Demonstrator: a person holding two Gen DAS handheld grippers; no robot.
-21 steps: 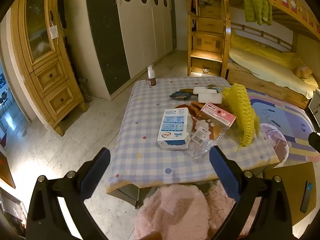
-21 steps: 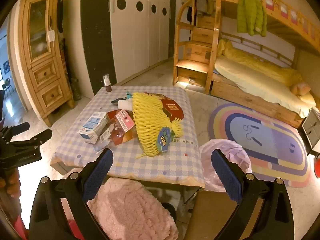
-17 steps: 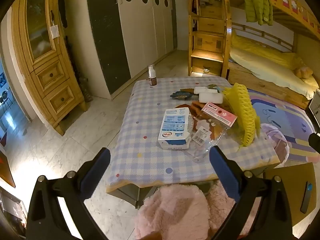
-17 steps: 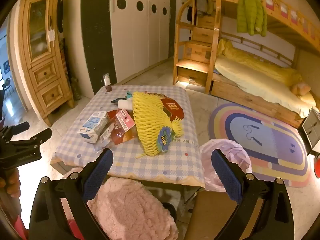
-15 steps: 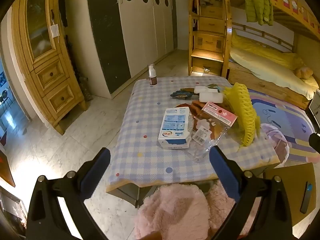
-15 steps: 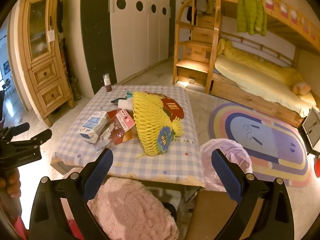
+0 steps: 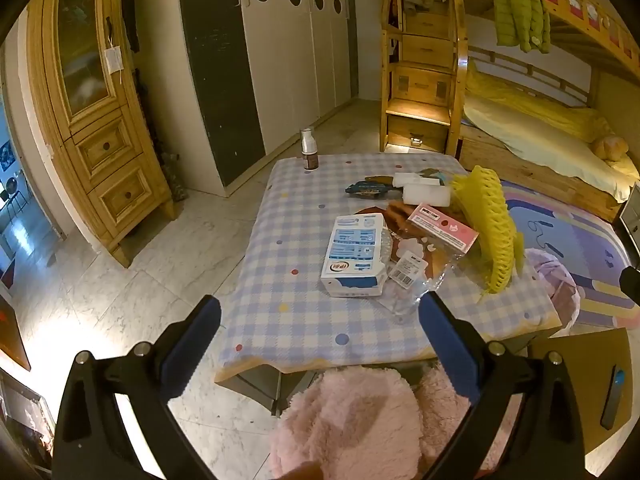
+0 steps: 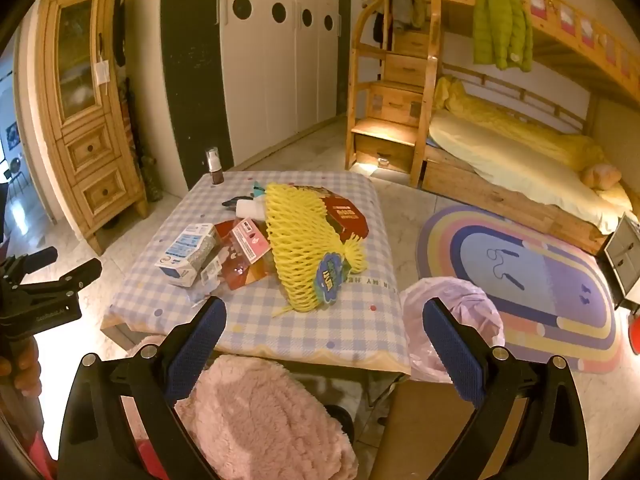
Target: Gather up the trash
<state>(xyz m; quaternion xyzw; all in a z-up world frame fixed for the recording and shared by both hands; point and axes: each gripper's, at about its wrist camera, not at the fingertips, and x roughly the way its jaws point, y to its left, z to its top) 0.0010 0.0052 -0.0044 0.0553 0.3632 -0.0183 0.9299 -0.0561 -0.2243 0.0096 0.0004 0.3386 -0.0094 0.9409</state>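
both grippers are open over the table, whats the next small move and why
Probably bring the right gripper forward and down onto the yellow foam fruit net. Both grippers stand open and empty, short of the checked tablecloth; the net is the nearest large piece, and the pink-lined trash bin sits right beside that table corner.

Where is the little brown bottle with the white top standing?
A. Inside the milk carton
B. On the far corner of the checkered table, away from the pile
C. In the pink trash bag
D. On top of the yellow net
B: the brown bottle stands upright on the far corner of the checkered table, apart from the yellow net and the milk carton.
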